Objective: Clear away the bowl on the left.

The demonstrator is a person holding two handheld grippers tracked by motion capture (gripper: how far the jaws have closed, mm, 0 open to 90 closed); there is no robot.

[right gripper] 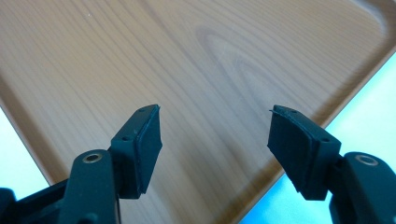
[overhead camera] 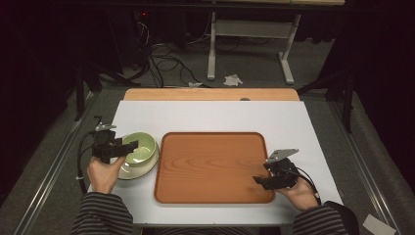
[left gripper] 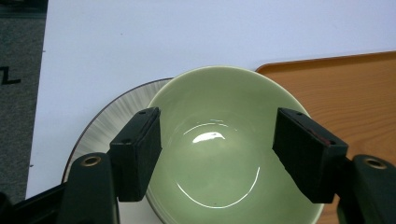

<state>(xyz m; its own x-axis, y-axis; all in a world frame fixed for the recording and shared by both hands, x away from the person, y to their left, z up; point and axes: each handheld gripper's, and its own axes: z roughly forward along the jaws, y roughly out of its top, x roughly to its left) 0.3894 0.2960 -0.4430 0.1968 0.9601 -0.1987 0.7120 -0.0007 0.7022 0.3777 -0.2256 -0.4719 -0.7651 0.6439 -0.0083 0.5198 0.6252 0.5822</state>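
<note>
A pale green bowl [overhead camera: 139,148] [left gripper: 219,154] sits in a white dish with a ribbed rim [overhead camera: 143,168] [left gripper: 109,123], left of a wooden tray [overhead camera: 213,166] [right gripper: 140,56]. My left gripper [overhead camera: 125,148] [left gripper: 219,113] is open at the bowl's left side. Its jaws span almost the whole width of the bowl, and I cannot tell whether they touch it. My right gripper [overhead camera: 259,180] [right gripper: 215,109] hangs open over the tray's front right corner with nothing between its jaws. The tray is bare.
A white sheet [overhead camera: 210,117] covers the tabletop, and a strip of bare wood [overhead camera: 210,94] shows along its far edge. The tray's right rim runs close to the sheet's right side. Cables [overhead camera: 166,63] and a desk frame [overhead camera: 249,44] lie on the floor beyond.
</note>
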